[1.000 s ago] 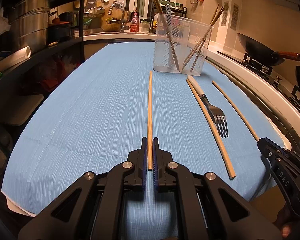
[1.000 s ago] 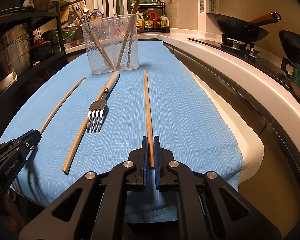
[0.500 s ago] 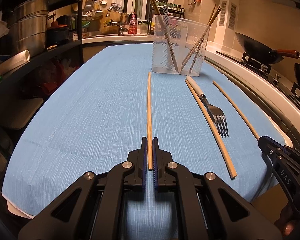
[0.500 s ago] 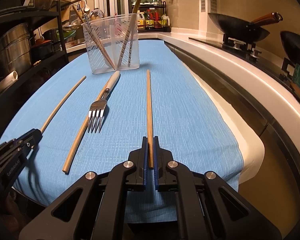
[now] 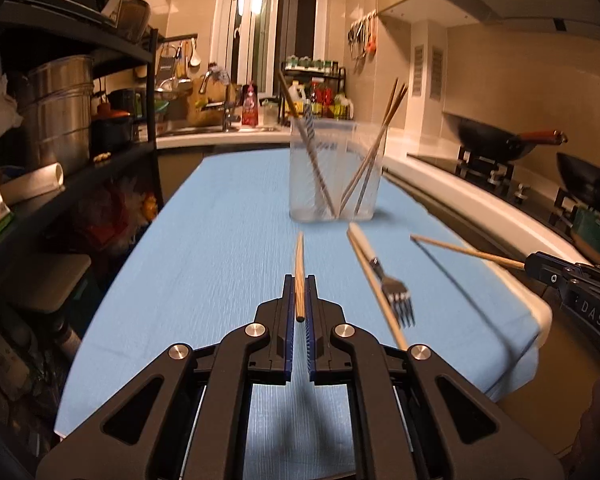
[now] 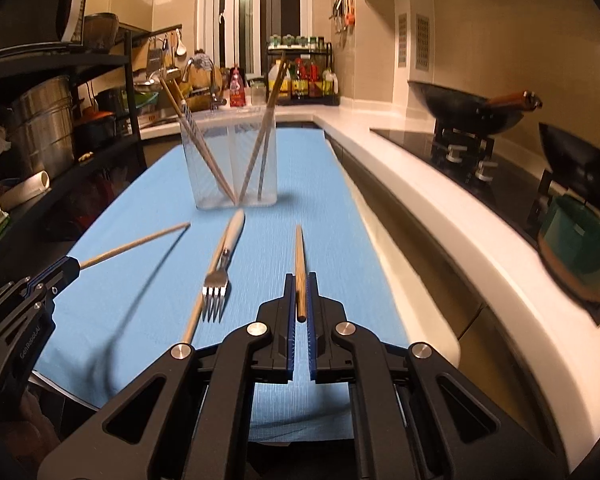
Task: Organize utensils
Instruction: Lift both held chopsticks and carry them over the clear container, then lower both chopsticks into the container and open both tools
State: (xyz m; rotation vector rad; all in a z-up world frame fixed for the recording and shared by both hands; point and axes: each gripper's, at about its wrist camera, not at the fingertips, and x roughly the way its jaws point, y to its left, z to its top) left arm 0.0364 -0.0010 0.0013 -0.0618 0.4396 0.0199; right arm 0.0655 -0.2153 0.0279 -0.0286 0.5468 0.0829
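Left gripper (image 5: 299, 290): fingers clamped on one chopstick (image 5: 299, 268), lifted.
Right gripper (image 6: 300, 290): same, one chopstick (image 6: 299, 264).
On desk (image 6: 332, 208): one fork (image 6: 222, 264), one chopstick (image 6: 192, 320).
Cup (image 6: 236, 164): four sticks.

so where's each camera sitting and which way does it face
Left wrist: rides the left tool, facing along the blue cloth to the clear holder; its own fingers grip a chopstick, right tool at right edge.
Right wrist: rides the right tool, same heading; left tool at left edge.
Shared: holder, fork, loose chopstick.
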